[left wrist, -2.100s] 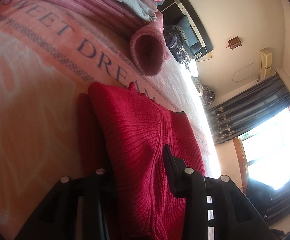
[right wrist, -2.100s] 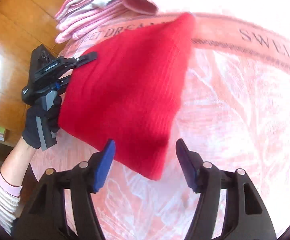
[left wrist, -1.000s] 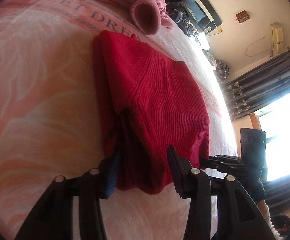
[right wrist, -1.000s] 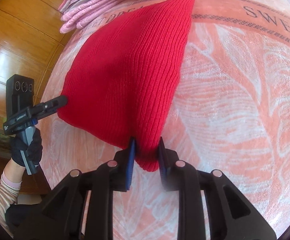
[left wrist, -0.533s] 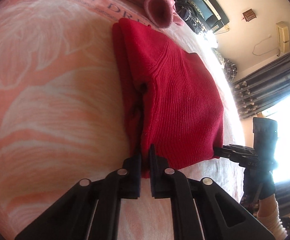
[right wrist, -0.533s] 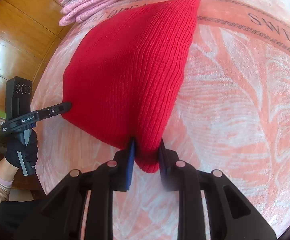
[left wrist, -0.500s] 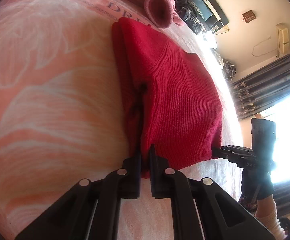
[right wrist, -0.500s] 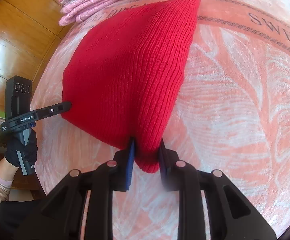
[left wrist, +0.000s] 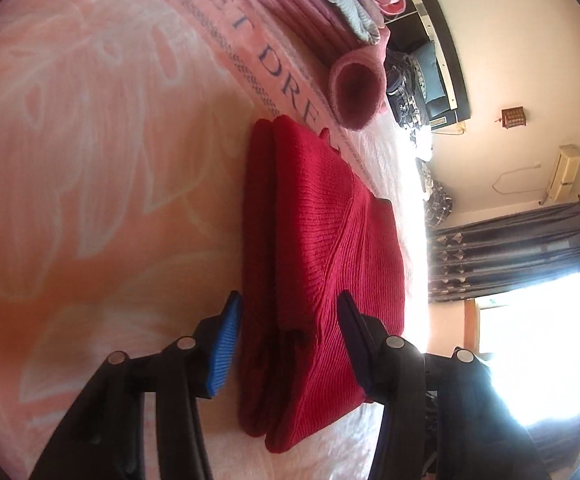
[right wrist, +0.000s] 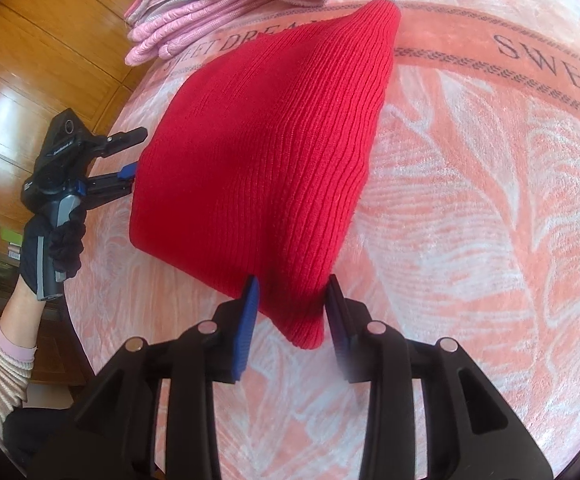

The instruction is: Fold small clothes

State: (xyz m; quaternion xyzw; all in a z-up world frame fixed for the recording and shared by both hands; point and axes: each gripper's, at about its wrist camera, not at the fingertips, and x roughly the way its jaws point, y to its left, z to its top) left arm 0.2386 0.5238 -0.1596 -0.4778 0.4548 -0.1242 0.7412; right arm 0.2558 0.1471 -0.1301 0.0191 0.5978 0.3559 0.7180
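While the red knit sweater [right wrist: 265, 152] lies folded into a thick rectangle on the pink blanket [right wrist: 470, 208], just below its "SWEET DREAM" band, both tools stand spread and hold nothing: left gripper [left wrist: 285, 336], right gripper [right wrist: 290, 308]. Folding looks essentially finished; perhaps stacking remains. No containers show.

Bed [right wrist: 470, 240] covered by a pink-orange blanket [left wrist: 89, 160] with pale leaf pattern and a band of lettering. Directly on it: folded red knit [right wrist: 273, 152], lying flat near the edge; behind that, a stack of pink and grey folded clothes [right wrist: 193, 16] beside the lettered band, with a pink rolled piece [left wrist: 356, 94] just beyond the knit's far corner.
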